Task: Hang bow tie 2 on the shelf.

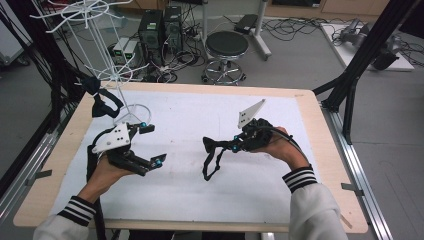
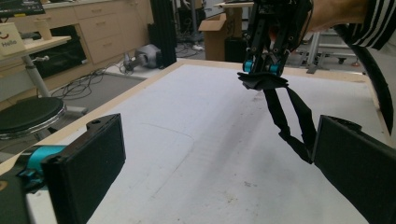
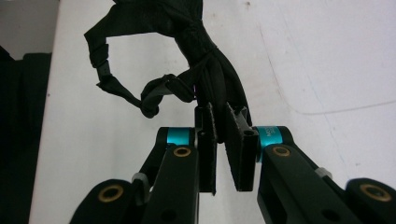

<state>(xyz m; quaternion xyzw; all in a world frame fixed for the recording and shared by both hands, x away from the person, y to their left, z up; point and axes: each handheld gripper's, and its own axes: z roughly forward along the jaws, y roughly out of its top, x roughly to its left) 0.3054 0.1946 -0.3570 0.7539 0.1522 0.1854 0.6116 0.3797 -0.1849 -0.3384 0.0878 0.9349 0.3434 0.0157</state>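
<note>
The right gripper (image 1: 220,146) is clamped on a black strap (image 1: 212,157), its jaws drawn nearly together with a bunch of the webbing pinched between the pads, as the right gripper view shows close up (image 3: 223,140). From that pinch the strap (image 3: 187,70) fans out in several bands and curls round into a knotted loop to one side. In the high view it hangs from the jaw tips above the middle of the white mat (image 1: 260,195), its loop drooping down toward the mat; whether the bottom touches cannot be told. In the left gripper view the same gripper (image 2: 261,69) comes in from the top with the strap (image 2: 292,119) dangling below it as a long loop.

The left gripper (image 1: 152,145) is held wide open with nothing between its jaws, well to the left of the strap, just above the mat. Its own view shows the two black pads (image 2: 91,172) far apart at the bottom corners, the bare mat (image 2: 196,154) between them.

A white wire rack (image 1: 107,60) stands at the table's (image 1: 320,140) far left corner, with another black strap (image 1: 100,97) hanging on it. Beyond the table are a stool (image 1: 226,47) and computer cases (image 1: 160,27) on the floor. No container is on the table.
</note>
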